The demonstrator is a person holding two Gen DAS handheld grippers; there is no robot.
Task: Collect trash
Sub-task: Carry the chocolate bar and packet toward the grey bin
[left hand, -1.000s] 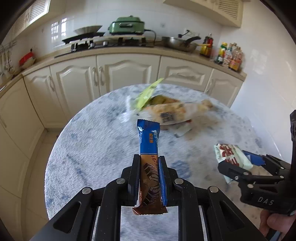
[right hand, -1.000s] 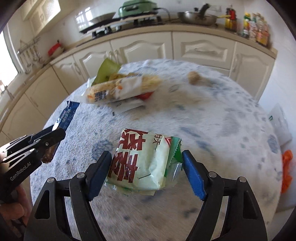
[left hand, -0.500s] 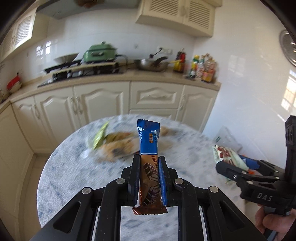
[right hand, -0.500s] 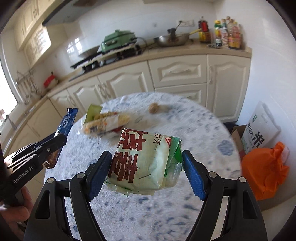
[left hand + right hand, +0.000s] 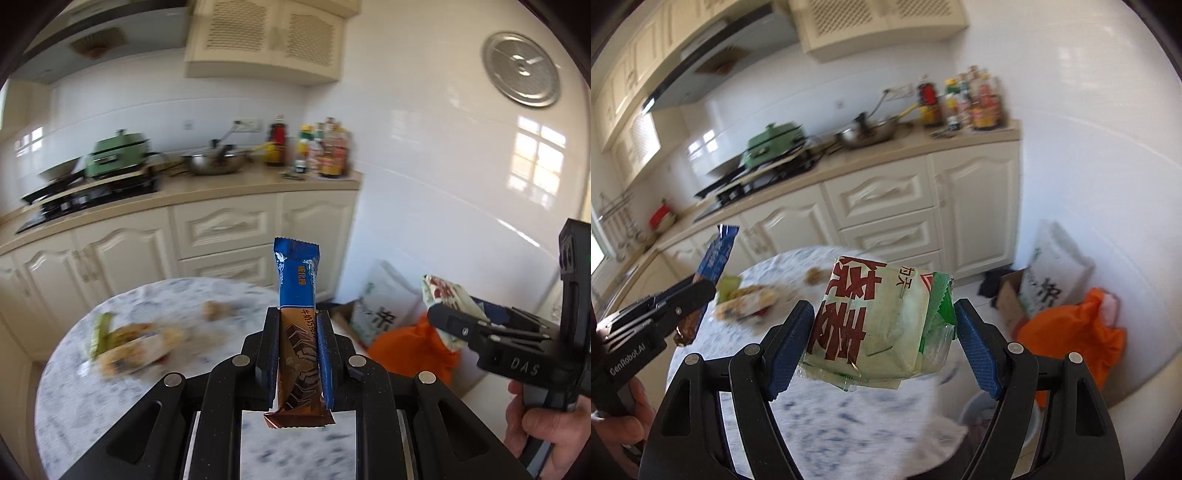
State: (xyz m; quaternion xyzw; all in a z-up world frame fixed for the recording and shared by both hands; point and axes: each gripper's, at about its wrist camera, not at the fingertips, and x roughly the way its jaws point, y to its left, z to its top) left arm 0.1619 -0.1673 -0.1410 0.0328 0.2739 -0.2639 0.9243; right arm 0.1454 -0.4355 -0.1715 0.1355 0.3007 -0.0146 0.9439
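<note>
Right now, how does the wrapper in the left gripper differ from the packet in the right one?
The blue and brown bar wrapper is long and narrow; the pale green packet is wide and squarish. The wrapper stands upright between nearly closed jaws; the packet sits crumpled between jaws spread wide. Both are clamped and lifted off the table.

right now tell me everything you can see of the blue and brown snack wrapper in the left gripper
The snack wrapper is a long, narrow, glossy foil sleeve: blue upper half with orange print, brown lower half picturing chocolate pieces, crimped at both ends. It stands upright, pinched at mid-length between the shut fingers of the left gripper, both ends sticking out free. It is held in the air above the marble table, touching nothing else. The right wrist view shows it edge-on, slightly tilted.
</note>
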